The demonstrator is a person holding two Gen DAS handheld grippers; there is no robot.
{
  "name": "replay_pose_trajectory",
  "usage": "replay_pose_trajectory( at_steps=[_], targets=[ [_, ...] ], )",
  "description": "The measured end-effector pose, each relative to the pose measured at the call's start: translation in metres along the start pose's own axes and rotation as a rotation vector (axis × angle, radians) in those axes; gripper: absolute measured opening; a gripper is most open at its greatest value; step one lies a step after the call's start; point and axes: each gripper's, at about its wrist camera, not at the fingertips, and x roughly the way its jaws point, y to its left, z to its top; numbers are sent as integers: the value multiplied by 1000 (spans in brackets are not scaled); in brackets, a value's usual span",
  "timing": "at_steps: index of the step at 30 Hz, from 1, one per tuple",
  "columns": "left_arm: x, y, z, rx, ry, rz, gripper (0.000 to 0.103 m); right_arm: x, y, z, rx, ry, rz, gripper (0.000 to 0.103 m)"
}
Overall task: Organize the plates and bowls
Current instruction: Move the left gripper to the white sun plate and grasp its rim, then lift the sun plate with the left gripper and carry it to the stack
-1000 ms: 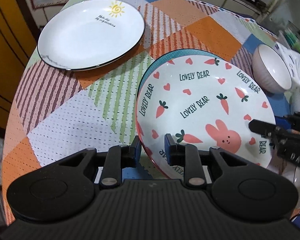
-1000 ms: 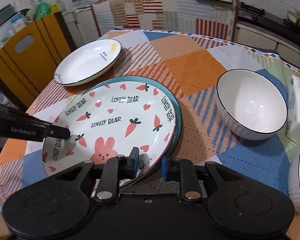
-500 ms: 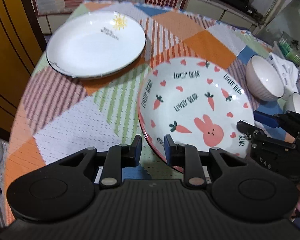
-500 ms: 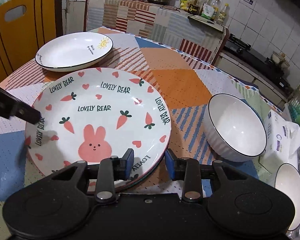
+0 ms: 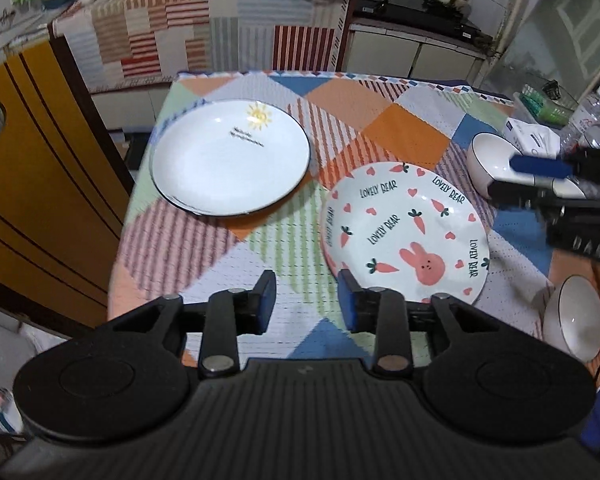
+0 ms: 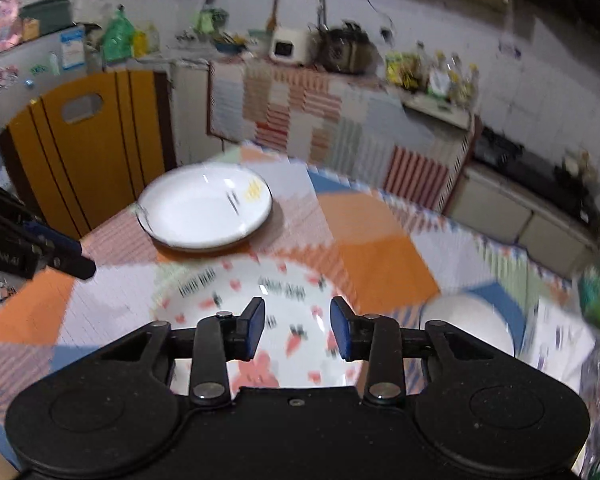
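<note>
The bunny-and-carrot plate (image 5: 408, 232) lies flat on the patchwork tablecloth, beyond and right of my left gripper (image 5: 306, 300). That gripper hovers above the cloth, its jaws opening with nothing between them. A white sun plate (image 5: 230, 156) sits at the far left. My right gripper (image 6: 298, 328) hangs above the bunny plate (image 6: 260, 292), jaws also opening and empty. The right wrist view is blurred. It shows the sun plate (image 6: 204, 208) behind and a white bowl (image 6: 468, 324) at the right. The left wrist view has two bowls, one far (image 5: 486, 156) and one near (image 5: 576, 328).
A yellow chair back (image 5: 40, 184) stands against the table's left edge. A tissue pack (image 5: 534, 136) and bottles (image 5: 592, 120) crowd the far right corner. Behind the table runs a cloth-covered counter (image 5: 228, 28). The right gripper (image 5: 512, 180) reaches in from the right side.
Both grippers were at the bunny plate's near rim; they have let go, widened, risen and drawn back. The plate stays lying on the table.
</note>
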Motion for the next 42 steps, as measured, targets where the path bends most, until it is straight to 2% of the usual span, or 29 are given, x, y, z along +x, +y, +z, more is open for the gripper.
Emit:
replay_pose_trajectory(
  at_steps=[3,6,8,11,15,19,22,25,29,34,37,42],
  targets=[
    [-11,11,4,8,-19,1,41,-6,3,22,-4,-14,44,49],
    [-12,27,5,-10,-50,21,42,-5,10,47,-32,9,122,56],
    [-5,39,4,-22,-49,44,43,6,14,64,-58,67,223,56],
    [5,59,3,-38,-61,73,43,25,16,88,-34,120,286,56],
    [15,87,6,-83,-78,96,43,53,17,106,2,153,353,57],
    [27,101,13,-55,-70,105,43,87,16,111,32,162,386,57],
    [35,107,16,-27,-65,75,43,112,19,106,55,170,377,57],
    [46,117,20,-28,-63,38,45,128,12,99,144,188,370,57],
    [65,128,28,-32,-48,45,45,144,2,97,193,196,326,58],
    [97,141,36,-77,-24,26,45,173,-17,94,319,203,314,58],
    [114,147,39,-125,-41,25,44,195,-26,89,397,209,304,58],
    [141,156,45,-180,-46,43,42,223,-33,82,444,211,290,57]
  ],
)
